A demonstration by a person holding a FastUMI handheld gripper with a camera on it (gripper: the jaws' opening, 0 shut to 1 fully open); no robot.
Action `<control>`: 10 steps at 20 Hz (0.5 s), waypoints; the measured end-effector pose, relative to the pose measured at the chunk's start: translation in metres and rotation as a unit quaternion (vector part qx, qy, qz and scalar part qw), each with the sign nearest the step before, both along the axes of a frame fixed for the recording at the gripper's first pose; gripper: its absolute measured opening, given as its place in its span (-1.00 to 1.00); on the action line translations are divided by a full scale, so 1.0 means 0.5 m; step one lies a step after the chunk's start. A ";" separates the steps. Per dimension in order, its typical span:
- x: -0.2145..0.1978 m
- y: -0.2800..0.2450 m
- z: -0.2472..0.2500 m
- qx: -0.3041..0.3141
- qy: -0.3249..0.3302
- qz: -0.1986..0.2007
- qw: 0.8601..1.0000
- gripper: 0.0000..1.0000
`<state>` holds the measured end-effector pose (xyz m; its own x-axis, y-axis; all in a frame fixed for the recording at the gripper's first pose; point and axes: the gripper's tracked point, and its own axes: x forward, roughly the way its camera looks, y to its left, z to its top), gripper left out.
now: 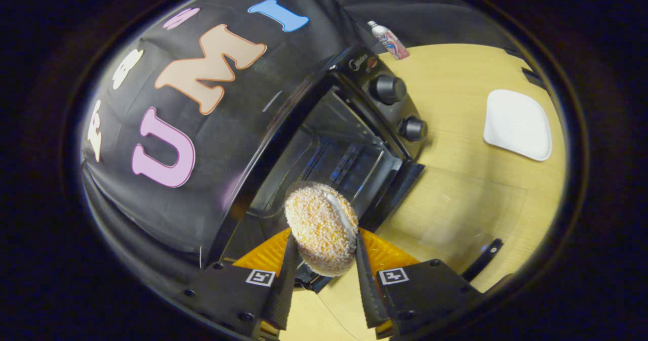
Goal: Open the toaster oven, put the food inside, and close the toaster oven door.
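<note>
My gripper (325,237) is shut on a round, crumb-coated pastry (319,224) with a white cream seam; both fingers (286,280) press its sides. Just beyond the pastry stands the black toaster oven (354,68) with its door down. Its dark cavity (334,154), with a wire rack inside, lies right ahead of the food. The glass door (455,214) lies flat over the table, and its black handle (483,260) sits beside my right finger. The whole view is tilted.
Two black knobs (389,89) (414,128) sit on the oven's control panel. A white square plate (517,124) rests on the wooden table (466,78) beyond the door. A small pink-and-white bottle (389,40) stands behind the oven by the booth's wall.
</note>
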<state>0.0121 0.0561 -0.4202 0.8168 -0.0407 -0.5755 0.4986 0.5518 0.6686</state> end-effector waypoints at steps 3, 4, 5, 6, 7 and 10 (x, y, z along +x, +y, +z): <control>0.045 0.003 0.000 0.006 -0.020 -0.001 1.000 0.23; 0.053 0.000 0.000 0.005 -0.026 -0.001 1.000 0.25; 0.061 -0.003 0.000 0.004 -0.030 -0.002 1.000 0.28; 0.063 -0.009 -0.003 -0.001 -0.030 -0.005 1.000 0.30; 0.062 -0.016 -0.002 -0.004 -0.035 -0.006 0.999 0.41; 0.055 -0.027 -0.013 -0.018 -0.026 -0.004 0.999 0.76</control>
